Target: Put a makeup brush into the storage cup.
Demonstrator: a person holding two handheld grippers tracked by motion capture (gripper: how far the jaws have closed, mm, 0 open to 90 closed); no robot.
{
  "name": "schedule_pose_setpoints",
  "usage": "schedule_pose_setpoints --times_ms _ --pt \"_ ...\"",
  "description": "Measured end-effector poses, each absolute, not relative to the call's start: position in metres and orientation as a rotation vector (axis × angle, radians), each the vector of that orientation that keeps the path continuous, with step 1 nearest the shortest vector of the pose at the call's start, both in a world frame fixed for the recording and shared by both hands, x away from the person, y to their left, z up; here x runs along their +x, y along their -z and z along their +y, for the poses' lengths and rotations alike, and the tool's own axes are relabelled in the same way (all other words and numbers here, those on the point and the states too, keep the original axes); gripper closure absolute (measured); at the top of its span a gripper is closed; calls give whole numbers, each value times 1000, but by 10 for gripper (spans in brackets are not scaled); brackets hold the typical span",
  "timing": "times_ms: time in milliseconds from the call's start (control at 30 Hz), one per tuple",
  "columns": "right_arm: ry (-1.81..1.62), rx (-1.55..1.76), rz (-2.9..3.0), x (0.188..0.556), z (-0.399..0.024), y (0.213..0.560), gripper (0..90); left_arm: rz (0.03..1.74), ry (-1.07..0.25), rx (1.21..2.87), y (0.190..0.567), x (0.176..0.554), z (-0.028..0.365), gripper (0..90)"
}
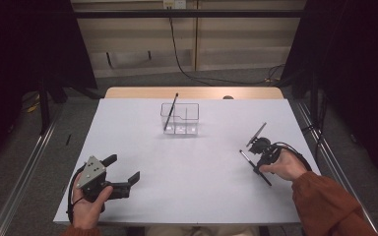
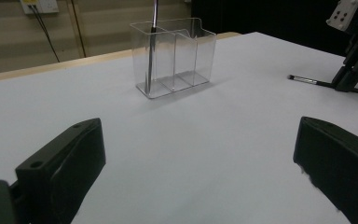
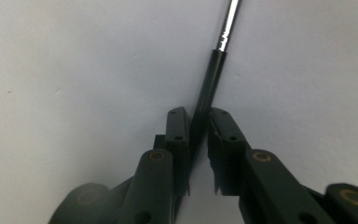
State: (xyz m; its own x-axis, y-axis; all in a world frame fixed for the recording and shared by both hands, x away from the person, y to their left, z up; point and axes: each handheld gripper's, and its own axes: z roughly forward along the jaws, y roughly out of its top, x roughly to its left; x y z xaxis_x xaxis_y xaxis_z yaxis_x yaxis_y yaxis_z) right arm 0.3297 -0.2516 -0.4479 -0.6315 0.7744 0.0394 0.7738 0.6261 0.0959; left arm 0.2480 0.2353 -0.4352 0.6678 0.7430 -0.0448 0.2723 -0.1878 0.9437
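The pen (image 1: 255,167) is lying flat on the table (image 1: 192,162), over on the right side near the person's edge, and the right hand-held gripper (image 3: 199,122) is pinched down on its dark barrel. In the right gripper view the jaws sit tight on either side of it, with the silver end poking out ahead. So I'd say this is the grab step: pen clamped but not off the table yet, as far as I can tell.

Farther back, about mid-table, there's a clear holder (image 1: 179,118) with compartments, and another pen (image 1: 170,113) already leans in its left one. That looks like where this pen is headed.

The left hand-held gripper (image 1: 125,171) hovers near the left front corner, jaws wide apart, nothing in them.

Next move, my guess: lift the pen clear, tip it upright, carry it far-left to the holder and drop it into a free slot without knocking the holder, which looks light.
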Motion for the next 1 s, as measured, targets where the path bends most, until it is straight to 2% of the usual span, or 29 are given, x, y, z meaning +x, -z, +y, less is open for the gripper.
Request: schedule_pose_setpoints --times_ms 100,1000 --pt "-180 1361 2826 330 -253 448 844 819 -520 1758 435 248 235 21" --pt "-355 1401 2799 326 -269 445 847 832 -516 1757 436 249 236 21"
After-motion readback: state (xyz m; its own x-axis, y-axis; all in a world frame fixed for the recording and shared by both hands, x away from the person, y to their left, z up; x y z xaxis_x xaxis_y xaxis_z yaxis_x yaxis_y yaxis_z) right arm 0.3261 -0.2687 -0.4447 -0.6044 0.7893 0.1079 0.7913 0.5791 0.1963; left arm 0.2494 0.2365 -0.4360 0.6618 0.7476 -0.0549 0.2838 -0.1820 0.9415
